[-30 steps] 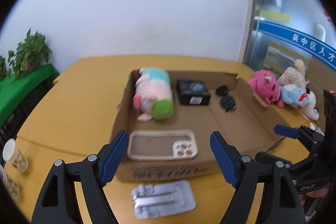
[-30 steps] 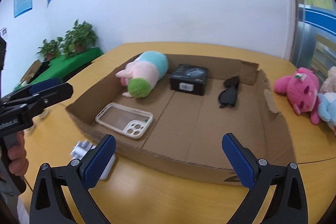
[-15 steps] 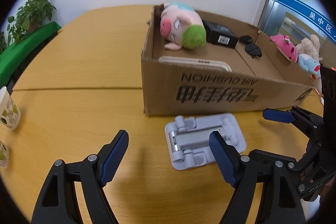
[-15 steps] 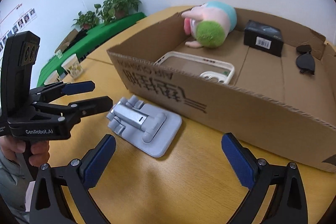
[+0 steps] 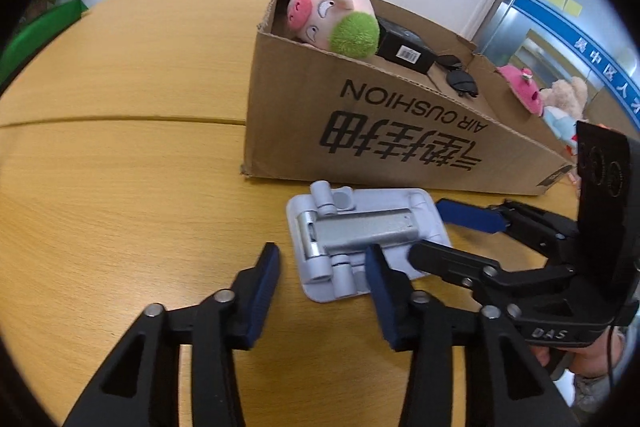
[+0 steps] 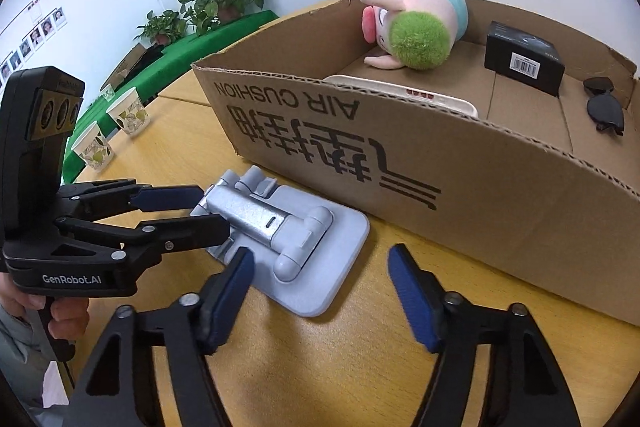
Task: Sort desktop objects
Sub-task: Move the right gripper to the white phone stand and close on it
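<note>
1. Whereas a second ago both cameras looked down into the cardboard box [image 5: 400, 131], they now sit low over the wooden table [image 5: 120, 187], facing the box's printed outer wall.
2. Lying flat on the table just in front of that wall, the grey folding phone stand [image 5: 360, 235] has grown large in both views; earlier it showed only at the picture's lower edge.
3. Half a second ago the left gripper [image 5: 322, 291] stood spread wide; now its jaws are closing around the stand's near end, which lies between the blue pads, not yet pinched.
4. Likewise the right gripper [image 6: 320, 281] has narrowed and is closing, its left pad at the stand's edge, the table bare under the right one.
5. Inside the box, the plush pig [image 6: 412, 27], black carton [image 6: 524, 57], sunglasses [image 6: 606, 107] and white phone case [image 6: 404, 93] lie unchanged.
</note>
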`<state>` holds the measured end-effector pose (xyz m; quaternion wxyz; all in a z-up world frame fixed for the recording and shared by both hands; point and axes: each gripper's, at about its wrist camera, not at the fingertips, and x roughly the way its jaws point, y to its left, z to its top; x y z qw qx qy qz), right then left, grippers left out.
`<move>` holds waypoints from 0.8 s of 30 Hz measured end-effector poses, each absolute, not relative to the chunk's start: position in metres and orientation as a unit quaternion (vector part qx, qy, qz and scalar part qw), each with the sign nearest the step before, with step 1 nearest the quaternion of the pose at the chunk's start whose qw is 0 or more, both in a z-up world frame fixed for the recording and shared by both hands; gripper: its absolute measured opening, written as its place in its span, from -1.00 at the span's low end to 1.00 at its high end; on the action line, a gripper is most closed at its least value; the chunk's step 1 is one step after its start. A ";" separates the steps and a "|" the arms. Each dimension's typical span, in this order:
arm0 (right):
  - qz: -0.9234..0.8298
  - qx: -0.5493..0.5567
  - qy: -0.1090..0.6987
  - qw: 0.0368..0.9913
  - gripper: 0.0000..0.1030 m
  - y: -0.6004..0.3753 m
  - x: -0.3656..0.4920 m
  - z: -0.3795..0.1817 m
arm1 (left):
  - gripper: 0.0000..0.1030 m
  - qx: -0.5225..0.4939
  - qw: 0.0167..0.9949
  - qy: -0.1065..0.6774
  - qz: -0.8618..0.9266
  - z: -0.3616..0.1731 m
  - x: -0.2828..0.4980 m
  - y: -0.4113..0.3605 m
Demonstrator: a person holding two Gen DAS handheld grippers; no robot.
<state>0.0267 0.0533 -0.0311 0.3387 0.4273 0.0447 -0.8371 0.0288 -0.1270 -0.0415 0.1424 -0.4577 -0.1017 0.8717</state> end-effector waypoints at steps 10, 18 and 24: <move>-0.832 0.431 0.017 0.349 -0.18 0.070 0.032 -0.032 | -0.42 -0.462 0.160 -0.076 0.869 -0.041 0.036 -0.107; -0.836 0.448 0.008 0.317 -0.11 0.118 0.059 -0.029 | -0.43 -0.468 0.196 -0.061 0.859 -0.040 0.046 -0.055; -0.842 0.454 0.009 0.293 -0.10 0.147 0.067 -0.028 | -0.43 -0.468 0.203 -0.054 0.858 -0.041 0.048 -0.031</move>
